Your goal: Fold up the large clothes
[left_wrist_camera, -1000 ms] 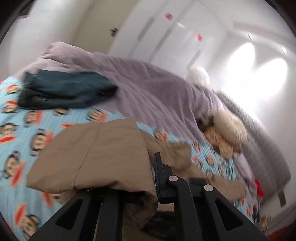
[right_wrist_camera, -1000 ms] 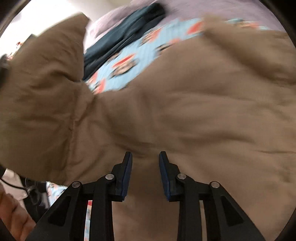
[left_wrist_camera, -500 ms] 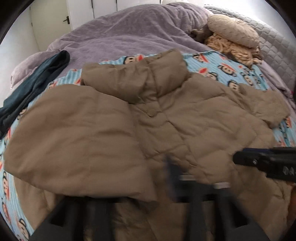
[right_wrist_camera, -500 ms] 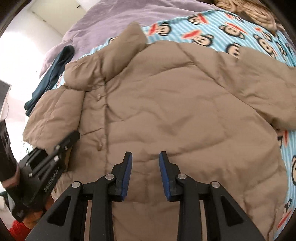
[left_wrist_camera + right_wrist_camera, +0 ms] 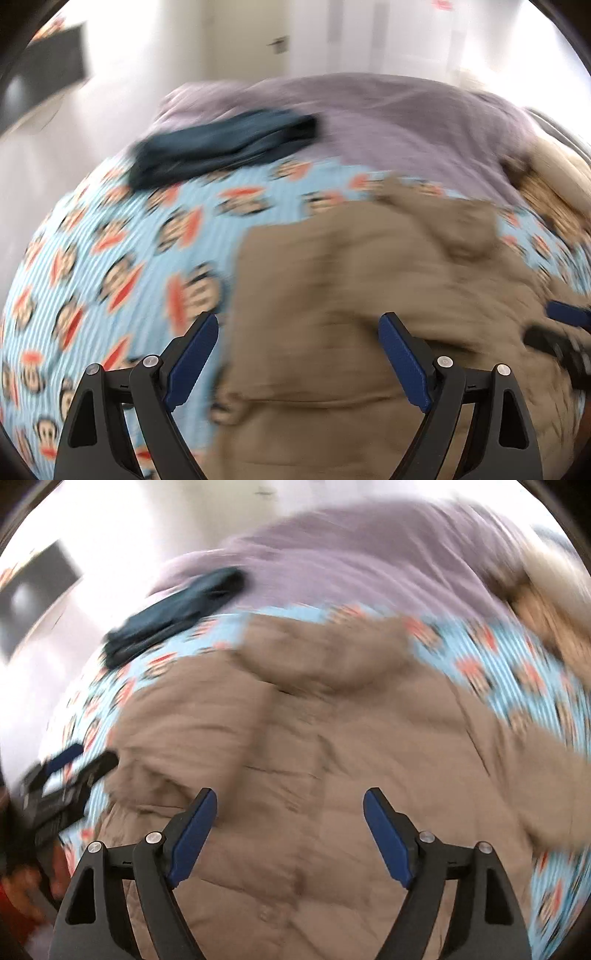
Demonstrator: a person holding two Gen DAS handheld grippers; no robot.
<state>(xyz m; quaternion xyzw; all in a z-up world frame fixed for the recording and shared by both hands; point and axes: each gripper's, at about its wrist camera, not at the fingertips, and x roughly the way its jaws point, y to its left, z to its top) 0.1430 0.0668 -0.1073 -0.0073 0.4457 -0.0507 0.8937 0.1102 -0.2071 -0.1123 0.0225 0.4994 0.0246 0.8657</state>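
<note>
Both frames are motion-blurred. Tan puffer jacket [image 5: 332,746] is lying spread on the monkey-print sheet [image 5: 122,266] of the bed, collar toward the purple blanket [image 5: 388,122]. Left tool [image 5: 298,363] and right tool [image 5: 290,836] are both hovering over the jacket, fingers spread wide, gripping nothing; a dark blue garment [image 5: 221,146] is sitting near the blanket edge.

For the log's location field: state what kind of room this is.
Most likely a bedroom. A bed with a monkey-print sheet and purple blanket carries the tan puffer jacket, with pillows behind.
</note>
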